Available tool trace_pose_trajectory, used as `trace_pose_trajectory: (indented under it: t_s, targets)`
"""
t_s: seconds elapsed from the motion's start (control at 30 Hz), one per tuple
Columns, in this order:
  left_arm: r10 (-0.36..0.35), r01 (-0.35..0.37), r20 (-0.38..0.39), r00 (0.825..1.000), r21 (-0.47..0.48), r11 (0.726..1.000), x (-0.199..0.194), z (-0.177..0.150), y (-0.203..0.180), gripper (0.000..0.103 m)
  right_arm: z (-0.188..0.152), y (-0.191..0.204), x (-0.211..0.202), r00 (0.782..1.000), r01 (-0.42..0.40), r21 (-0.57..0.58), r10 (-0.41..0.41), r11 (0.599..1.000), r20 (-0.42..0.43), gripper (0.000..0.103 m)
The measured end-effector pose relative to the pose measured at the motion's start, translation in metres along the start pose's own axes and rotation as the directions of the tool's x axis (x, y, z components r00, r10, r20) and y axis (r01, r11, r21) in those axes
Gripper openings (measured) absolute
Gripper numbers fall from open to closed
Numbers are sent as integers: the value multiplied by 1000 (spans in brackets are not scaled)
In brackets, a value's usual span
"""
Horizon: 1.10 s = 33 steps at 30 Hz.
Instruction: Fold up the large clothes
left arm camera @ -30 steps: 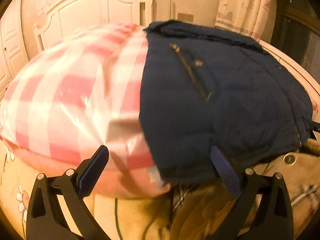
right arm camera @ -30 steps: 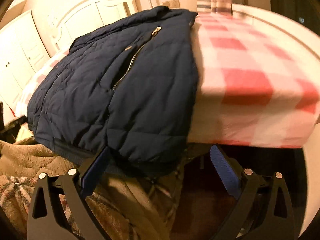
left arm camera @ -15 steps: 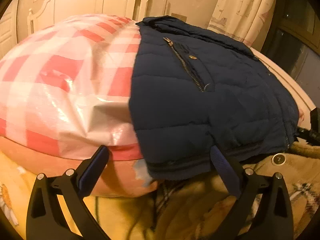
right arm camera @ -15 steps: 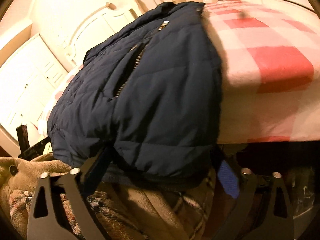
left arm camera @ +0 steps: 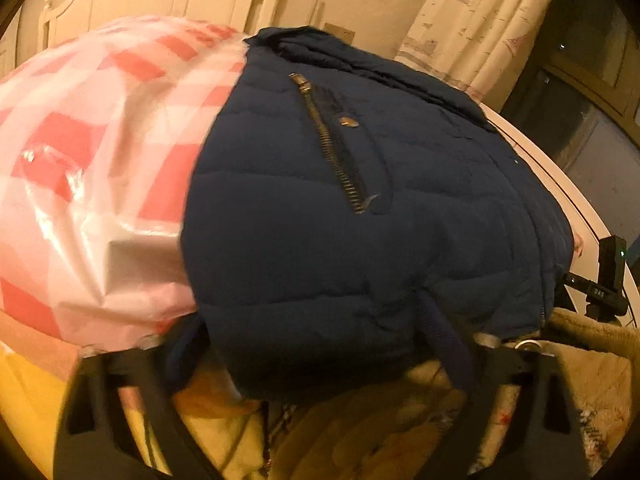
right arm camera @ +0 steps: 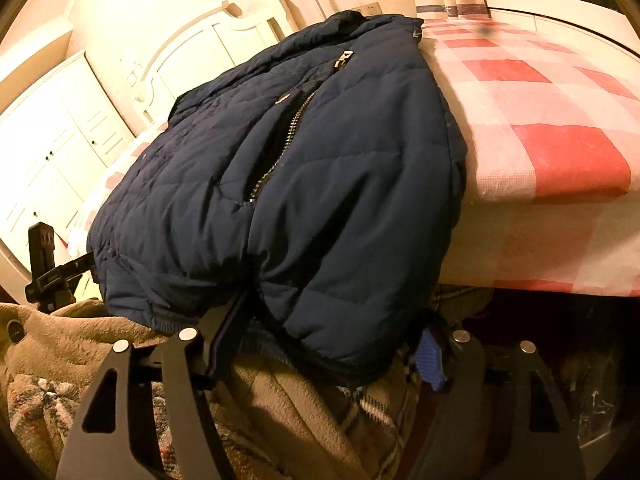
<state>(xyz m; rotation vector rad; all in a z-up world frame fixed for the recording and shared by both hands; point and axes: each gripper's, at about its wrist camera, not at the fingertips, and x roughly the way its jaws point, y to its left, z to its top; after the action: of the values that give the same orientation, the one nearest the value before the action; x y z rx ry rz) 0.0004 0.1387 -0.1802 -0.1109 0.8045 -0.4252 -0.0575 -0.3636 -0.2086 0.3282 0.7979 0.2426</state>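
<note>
While closing both jaws, am pinching jacket (left arm camera: 360, 220) hem: left gripper (left arm camera: 316, 360), right gripper (right arm camera: 332, 332), readying fold across table (right arm camera: 560, 160).

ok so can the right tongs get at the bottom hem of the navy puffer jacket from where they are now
Probably yes. The right tongs already straddle the hem of the navy puffer jacket where it overhangs the checked tablecloth. They have just been closing, with padded fabric between them and nothing in the way.
</note>
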Motion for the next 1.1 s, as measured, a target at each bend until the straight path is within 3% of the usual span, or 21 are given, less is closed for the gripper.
trace_pose_trajectory:
  t_s: [0.03,0.07,0.1,0.13,0.23,0.4,0.6,0.77,0.83,0.9,1.0,1.03,1.1]
  targets:
    - [4,-4,12,1000,21,1000,-4,-1,-5,54,0,3,-1,1000,-1,-17,2,1000,9,54]
    - [1,-2,21,1000,62,998,-10,-2,-12,45,-2,8,-6,1000,-12,-50,13,999,21,37]
    - [-2,0,24,1000,83,997,-15,-2,-17,27,-5,13,-12,999,-10,-75,12,997,30,33]
    - [-11,7,44,999,101,995,-26,-2,-22,22,-7,19,-18,999,1,-104,4,995,39,28]
    - [-83,76,129,988,60,995,-58,5,-21,19,-10,34,-42,996,20,-143,-7,990,92,23]
    - [-181,175,257,949,46,983,-100,32,-33,19,2,41,-92,962,-22,-112,51,993,267,19]
    - [-224,202,380,898,97,975,-152,55,-52,19,30,62,-153,883,-111,-133,159,985,441,17]
    - [-288,257,490,823,133,957,-204,77,-55,19,60,90,-200,797,-138,-208,233,968,558,17]
    - [-300,269,517,802,137,953,-214,94,-55,19,75,95,-210,780,-150,-230,258,961,570,17]
    - [-300,279,512,805,120,953,-217,113,-54,20,100,102,-211,777,-123,-252,251,960,577,17]
    - [-270,282,490,829,50,958,-193,162,-46,22,159,98,-186,804,-95,-227,209,969,557,17]
    - [-231,255,472,851,13,967,-174,187,-43,23,174,97,-177,815,-78,-219,189,973,547,17]
    - [-179,214,443,878,-31,976,-149,220,-37,25,217,92,-144,848,-35,-185,128,982,515,17]
